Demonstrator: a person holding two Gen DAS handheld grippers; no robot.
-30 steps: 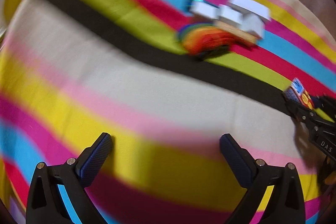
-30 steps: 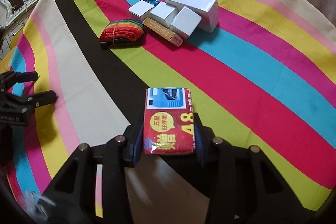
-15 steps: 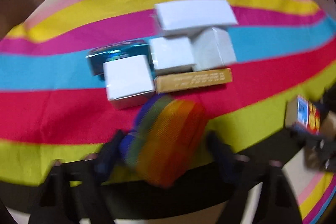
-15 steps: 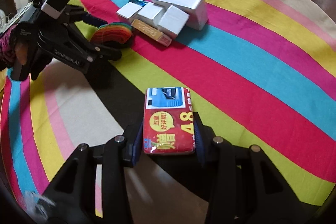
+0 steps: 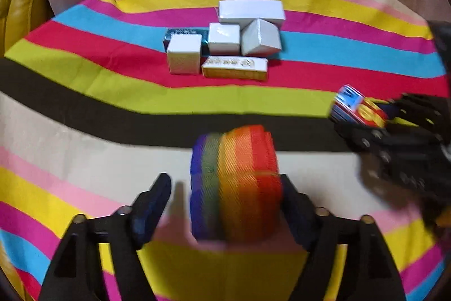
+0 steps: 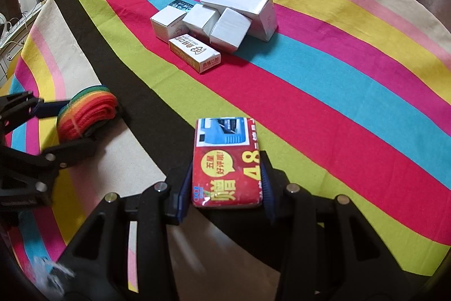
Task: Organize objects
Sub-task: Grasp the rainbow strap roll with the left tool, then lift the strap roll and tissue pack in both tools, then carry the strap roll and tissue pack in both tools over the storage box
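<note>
My left gripper (image 5: 225,196) has the rolled rainbow-striped woven strap (image 5: 235,185) between its fingers; the right finger touches it, a gap shows at the left finger, so I cannot tell if it grips. My right gripper (image 6: 225,182) is closed on the red and blue flat packet (image 6: 227,162), above the striped tablecloth (image 6: 324,92). The cluster of white cardboard boxes (image 6: 225,16) lies well apart, on the red and blue stripes.
</note>
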